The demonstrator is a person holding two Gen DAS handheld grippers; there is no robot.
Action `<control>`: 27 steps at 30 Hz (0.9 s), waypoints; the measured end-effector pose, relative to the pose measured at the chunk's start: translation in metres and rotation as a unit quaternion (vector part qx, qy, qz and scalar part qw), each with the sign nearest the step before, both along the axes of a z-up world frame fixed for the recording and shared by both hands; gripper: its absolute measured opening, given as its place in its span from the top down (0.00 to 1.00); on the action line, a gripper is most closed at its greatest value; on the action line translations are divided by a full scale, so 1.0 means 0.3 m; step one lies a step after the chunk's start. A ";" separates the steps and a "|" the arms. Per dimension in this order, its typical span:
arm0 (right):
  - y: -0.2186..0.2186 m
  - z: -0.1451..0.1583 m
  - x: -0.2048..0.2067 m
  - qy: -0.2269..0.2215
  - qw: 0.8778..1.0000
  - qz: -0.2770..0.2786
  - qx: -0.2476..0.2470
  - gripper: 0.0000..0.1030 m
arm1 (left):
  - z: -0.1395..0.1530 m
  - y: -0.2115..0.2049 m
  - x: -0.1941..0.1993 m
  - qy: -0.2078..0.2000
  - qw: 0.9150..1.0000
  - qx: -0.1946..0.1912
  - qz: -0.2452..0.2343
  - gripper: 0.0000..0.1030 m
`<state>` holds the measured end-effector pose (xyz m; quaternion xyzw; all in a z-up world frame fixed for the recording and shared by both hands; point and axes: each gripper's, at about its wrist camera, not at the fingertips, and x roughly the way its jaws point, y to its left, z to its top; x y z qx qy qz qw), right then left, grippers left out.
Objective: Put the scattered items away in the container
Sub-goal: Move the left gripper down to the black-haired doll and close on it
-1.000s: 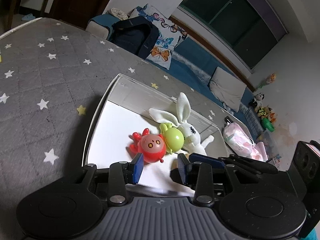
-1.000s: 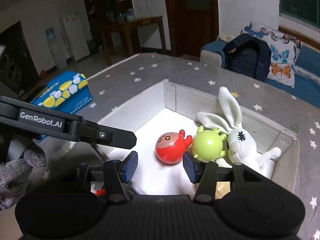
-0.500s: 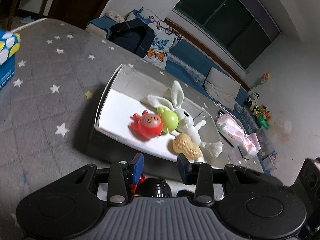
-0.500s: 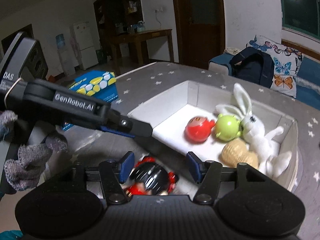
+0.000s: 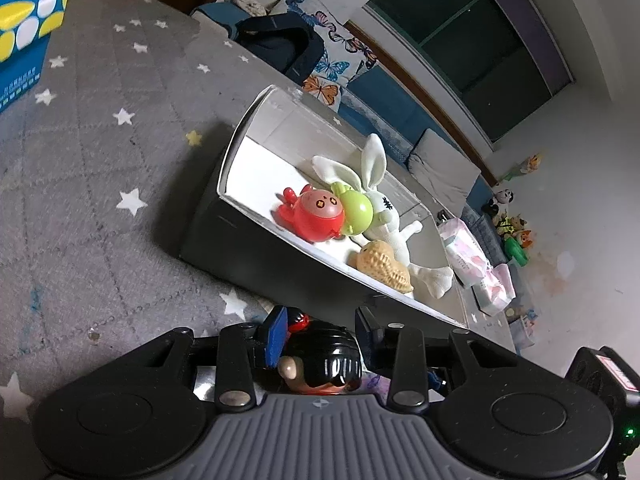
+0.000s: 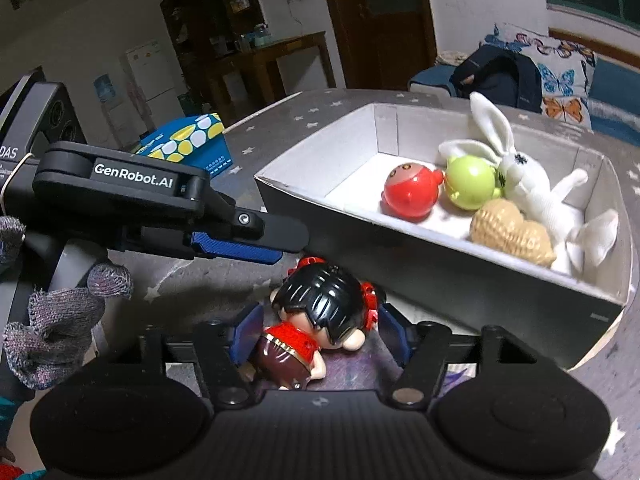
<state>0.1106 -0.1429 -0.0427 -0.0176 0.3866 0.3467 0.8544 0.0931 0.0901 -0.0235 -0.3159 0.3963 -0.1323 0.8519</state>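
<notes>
A doll (image 6: pixel 320 304) with black hair and a red dress lies on the grey starred bedcover (image 5: pixel 100 160), just in front of the white box (image 6: pixel 316 196). My right gripper (image 6: pixel 320 334) straddles the doll; its jaws are opening and the pads do not press on it. My left gripper (image 5: pixel 320 332) is open, and the doll's head (image 5: pixel 324 354) shows low between its fingers. In the right wrist view the left gripper (image 6: pixel 290 246) hangs above and left of the doll, apart from it. Inside the box (image 5: pixel 240 136) lie a red round toy (image 5: pixel 316 220), a green one (image 5: pixel 356 214), a white rabbit (image 5: pixel 384 208) and a peanut toy (image 5: pixel 384 268).
A blue and yellow tissue box (image 6: pixel 188 140) stands on the bedcover to the left. A dark backpack (image 6: pixel 496 76) and butterfly cushions sit beyond the far edge. A gloved hand (image 6: pixel 60 312) holds the left gripper. Pink packets (image 5: pixel 468 252) lie on the floor past the box.
Both grippers drew back from over the box and sank toward the bedcover in front of it. The doll came into view between the fingers. The right jaws widened.
</notes>
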 end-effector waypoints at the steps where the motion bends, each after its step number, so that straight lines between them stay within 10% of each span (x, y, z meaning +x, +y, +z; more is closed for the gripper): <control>1: 0.002 -0.004 0.003 0.003 1.000 -0.004 0.001 0.34 | -0.006 0.004 0.001 0.002 1.000 -0.003 0.001 0.62; 27: 0.033 -0.054 0.052 0.056 0.998 -0.038 0.001 0.35 | -0.089 0.035 0.029 0.025 0.999 -0.043 0.003 0.62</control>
